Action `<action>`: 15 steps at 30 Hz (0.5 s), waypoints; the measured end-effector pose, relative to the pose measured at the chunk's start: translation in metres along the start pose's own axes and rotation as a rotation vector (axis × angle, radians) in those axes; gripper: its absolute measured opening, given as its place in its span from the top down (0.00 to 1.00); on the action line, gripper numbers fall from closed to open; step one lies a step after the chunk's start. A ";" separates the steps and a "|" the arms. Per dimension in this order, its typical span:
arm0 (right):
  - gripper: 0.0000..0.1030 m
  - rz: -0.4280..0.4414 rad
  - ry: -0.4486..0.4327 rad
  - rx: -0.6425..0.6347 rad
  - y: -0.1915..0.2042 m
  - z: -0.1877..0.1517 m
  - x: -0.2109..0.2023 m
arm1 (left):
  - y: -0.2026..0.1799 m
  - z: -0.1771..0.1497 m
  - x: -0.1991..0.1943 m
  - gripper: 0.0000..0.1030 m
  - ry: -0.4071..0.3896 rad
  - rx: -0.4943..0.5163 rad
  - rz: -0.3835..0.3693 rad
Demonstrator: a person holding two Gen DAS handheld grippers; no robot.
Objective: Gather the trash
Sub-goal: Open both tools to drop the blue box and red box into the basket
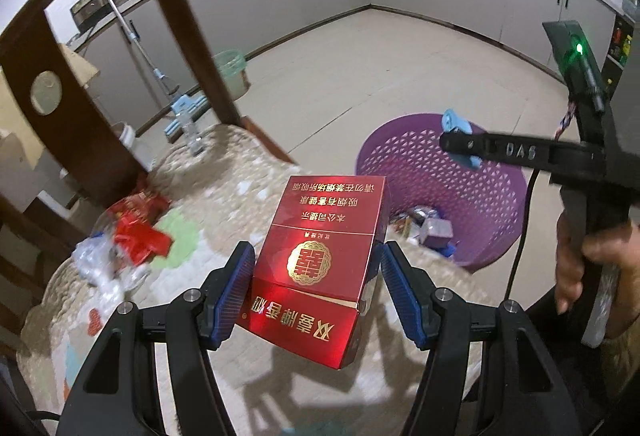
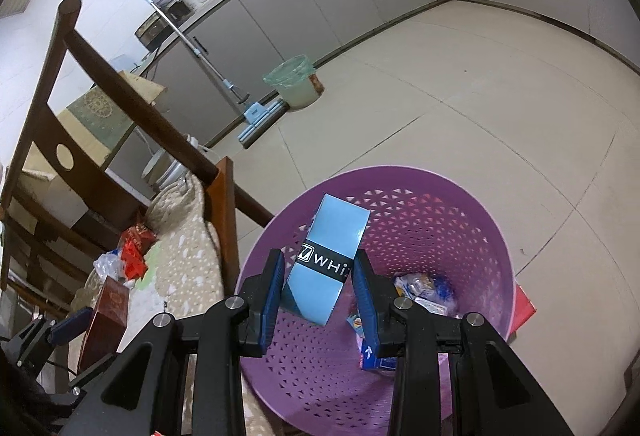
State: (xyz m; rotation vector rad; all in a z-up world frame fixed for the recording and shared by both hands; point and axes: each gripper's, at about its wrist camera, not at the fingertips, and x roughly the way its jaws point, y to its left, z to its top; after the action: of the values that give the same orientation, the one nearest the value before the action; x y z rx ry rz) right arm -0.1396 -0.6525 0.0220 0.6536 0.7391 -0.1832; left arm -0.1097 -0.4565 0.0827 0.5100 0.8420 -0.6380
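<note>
right gripper clamped on blue box, directly over purple basket; left gripper round red box, grip unclear, basket to its right.

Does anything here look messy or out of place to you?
Yes. Crumpled red wrappers and clear plastic scraps lie strewn on the beige patterned cushion of the wooden chair. A flat red item sits on the floor behind the purple perforated plastic basket, outside it.

1 purple basket, 1 red cigarette carton, 1 blue box. 2 grippers (1 item each). 1 wooden chair, 1 mop.
</note>
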 end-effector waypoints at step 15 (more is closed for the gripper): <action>0.64 -0.031 0.026 0.054 -0.022 0.000 0.010 | -0.021 0.044 0.047 0.38 0.015 -0.086 -0.166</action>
State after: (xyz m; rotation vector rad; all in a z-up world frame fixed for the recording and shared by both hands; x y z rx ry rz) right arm -0.1405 -0.6686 0.0045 0.6975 0.7719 -0.2241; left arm -0.0777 -0.5137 0.0662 0.3693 0.9285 -0.7473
